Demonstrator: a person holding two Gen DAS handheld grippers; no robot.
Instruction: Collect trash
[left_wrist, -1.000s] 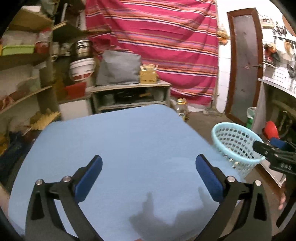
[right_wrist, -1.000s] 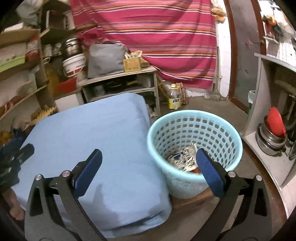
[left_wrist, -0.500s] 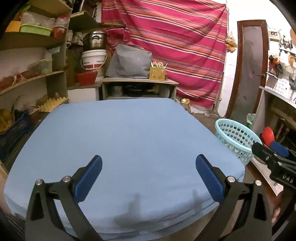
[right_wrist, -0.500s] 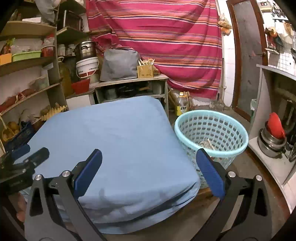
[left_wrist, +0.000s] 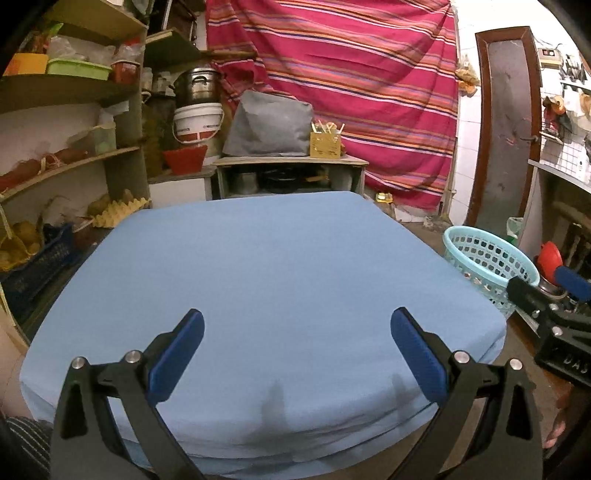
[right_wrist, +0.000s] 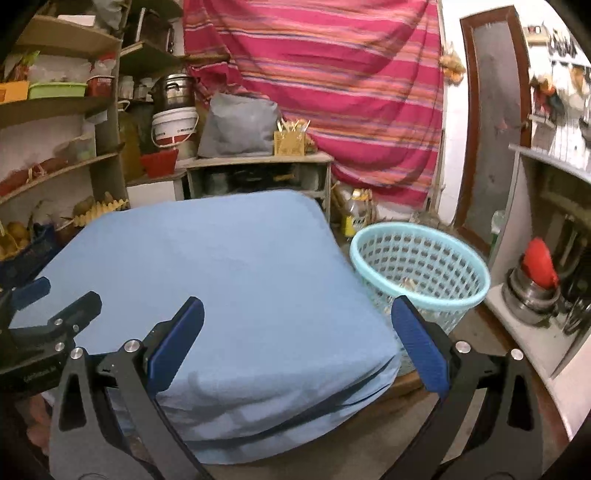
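Left gripper (left_wrist: 296, 352) hangs over the near edge of the desk (left_wrist: 280, 266), which is draped in a plain blue cloth; jaws wide, nothing between them. Right gripper (right_wrist: 296, 350) sits over the desk's near right corner, jaws also wide and empty; its right finger overlaps the basket (right_wrist: 419, 273) in view. Basket is pale blue, perforated plastic, upright on the floor just beside the desk's right edge. Trash (right_wrist: 408, 283) lies at the bottom of the basket, seen only in part through the rim opening; too small to tell what kind. In the left wrist view the basket (left_wrist: 487, 262) shows at right w/ the right gripper (left_wrist: 546, 295) just in front of it. Behind the desk: a low cabinet (left_wrist: 291, 173) w/ a grey bag on top, shelves (left_wrist: 70, 110) at left, striped red curtain (left_wrist: 351, 85) on the back wall.
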